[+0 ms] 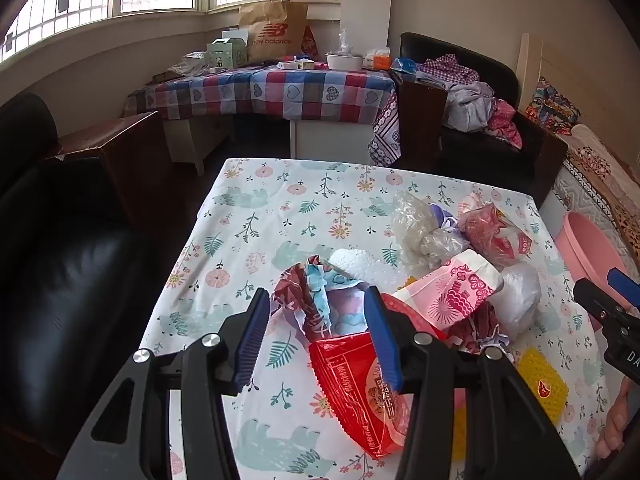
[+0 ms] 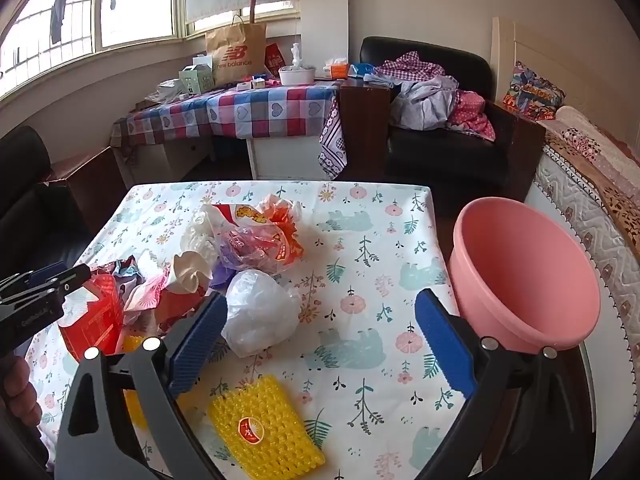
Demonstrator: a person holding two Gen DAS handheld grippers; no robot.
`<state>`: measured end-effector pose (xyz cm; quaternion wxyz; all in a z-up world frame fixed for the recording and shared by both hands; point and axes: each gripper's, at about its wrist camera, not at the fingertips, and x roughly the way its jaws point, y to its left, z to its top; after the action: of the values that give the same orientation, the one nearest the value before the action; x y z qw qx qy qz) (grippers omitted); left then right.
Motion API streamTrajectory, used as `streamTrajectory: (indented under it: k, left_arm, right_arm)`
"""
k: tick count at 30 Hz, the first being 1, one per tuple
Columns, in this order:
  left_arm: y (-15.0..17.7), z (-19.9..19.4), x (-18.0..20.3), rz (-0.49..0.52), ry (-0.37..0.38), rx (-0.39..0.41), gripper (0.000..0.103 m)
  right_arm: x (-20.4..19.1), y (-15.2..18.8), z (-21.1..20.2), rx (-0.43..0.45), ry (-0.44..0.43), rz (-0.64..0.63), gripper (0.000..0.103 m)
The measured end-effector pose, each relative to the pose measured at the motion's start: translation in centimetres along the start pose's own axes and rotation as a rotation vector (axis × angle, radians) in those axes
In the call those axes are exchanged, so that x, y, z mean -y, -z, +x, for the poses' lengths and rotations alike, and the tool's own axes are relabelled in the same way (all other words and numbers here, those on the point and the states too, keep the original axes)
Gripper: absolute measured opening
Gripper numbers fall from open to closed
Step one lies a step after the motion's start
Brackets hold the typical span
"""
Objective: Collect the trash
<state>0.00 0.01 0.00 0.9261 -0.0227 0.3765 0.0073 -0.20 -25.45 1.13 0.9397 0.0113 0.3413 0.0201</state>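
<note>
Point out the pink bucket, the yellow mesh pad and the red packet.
Pink bucket (image 2: 516, 280), right wrist view, on its inner wall.
Yellow mesh pad (image 2: 266, 428), right wrist view, beside its round label.
Red packet (image 1: 348, 384), left wrist view, on its printed face.

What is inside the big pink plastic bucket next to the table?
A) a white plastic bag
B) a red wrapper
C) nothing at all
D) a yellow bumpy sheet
C: the right wrist view looks straight into the big pink plastic bucket, and only its bare pink inside shows.

Each black tool (image 1: 316, 336) has blue ribbed pads (image 2: 444, 344) and silver screws.
</note>
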Motion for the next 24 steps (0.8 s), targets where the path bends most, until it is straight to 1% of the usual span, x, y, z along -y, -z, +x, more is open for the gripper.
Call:
streamTrajectory:
  k: [17,24]
  left_arm:
    - [-0.02,0.04,0.05,0.008,-0.001,0.006,0.049]
    - [0.26,-0.03,0.82,0.001,-0.004,0.003,0.049]
  right_arm:
    - [0.25,-0.1,-0.17,0.009,-0.004,-0.002,0.095]
    - [0.29,-0.09,-0.18,0.01,-0.007,0.002,0.095]
